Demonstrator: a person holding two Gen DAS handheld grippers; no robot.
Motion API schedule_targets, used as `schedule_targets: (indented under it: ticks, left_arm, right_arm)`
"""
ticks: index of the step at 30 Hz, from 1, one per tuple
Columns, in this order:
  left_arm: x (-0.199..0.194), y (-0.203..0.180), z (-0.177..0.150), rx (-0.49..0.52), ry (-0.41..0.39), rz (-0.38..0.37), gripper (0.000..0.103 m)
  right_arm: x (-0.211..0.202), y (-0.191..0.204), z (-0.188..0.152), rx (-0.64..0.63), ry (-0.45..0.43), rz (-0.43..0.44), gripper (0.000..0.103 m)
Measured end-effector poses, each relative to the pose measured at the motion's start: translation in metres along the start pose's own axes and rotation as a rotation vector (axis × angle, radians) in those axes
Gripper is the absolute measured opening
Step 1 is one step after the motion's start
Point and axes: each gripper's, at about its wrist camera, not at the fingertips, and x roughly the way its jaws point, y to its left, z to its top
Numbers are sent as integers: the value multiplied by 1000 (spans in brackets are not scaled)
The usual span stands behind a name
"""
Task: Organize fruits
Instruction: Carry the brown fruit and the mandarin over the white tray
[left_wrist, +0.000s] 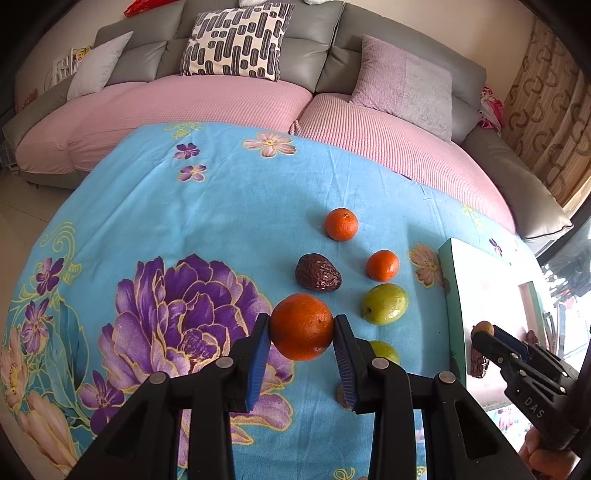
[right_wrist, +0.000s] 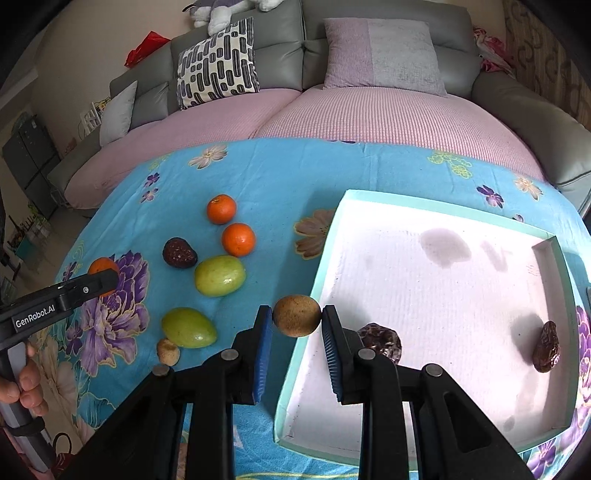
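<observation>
Brown, speckled round fruit (right_wrist: 296, 315) sits pinched between the blue pads of the right gripper (right_wrist: 296, 321), held above the cloth at the near-left corner of the shallow white cardboard tray with mint-green rim (right_wrist: 436, 206); the tray floor lies just to the right of the held fruit, so the coming move is, by my read, a short shift rightward over the rim and a release. Right hand is clearly the nearer one to the tray. Tray holds two dark wrinkled date-like fruits: one (right_wrist: 382, 341) near the left wall just behind the right finger, one (right_wrist: 546, 347) against the right wall; rest of the floor bare. Left gripper (left_wrist: 302, 328) is clamped on a large round orange (left_wrist: 302, 326), lifted over the blue floral tablecloth (left_wrist: 221, 206), well left of the tray, which lies to its right past the loose fruit. On the cloth between the grippers and the tray: two small tangerines (right_wrist: 221, 209) (right_wrist: 238, 239), a dark wrinkled fruit (right_wrist: 179, 252), two green oval fruits (right_wrist: 219, 275) (right_wrist: 188, 327) with long axes running roughly left-right, and a small tan lumpy fruit (right_wrist: 168, 351) touching the nearer green one. A person's fingers (right_wrist: 22, 384) grip the left handle. Risk guess: round fruit may roll once dropped in the tray.
</observation>
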Motion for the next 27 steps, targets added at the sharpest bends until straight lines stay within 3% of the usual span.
schedule_targets:
  ticks: [9, 20, 27]
  left_arm:
    - [7, -46, -6, 107, 29, -40, 36]
    - [23, -121, -5, 253, 64, -128, 36]
    - [46, -170, -1, 333, 77, -145, 36]
  right_arm:
    - [-15, -60, 2, 147, -31, -104, 29]
    - [-22, -114, 4, 233, -60, -230, 29]
    - [-16, -142, 2, 310, -60, -228, 29]
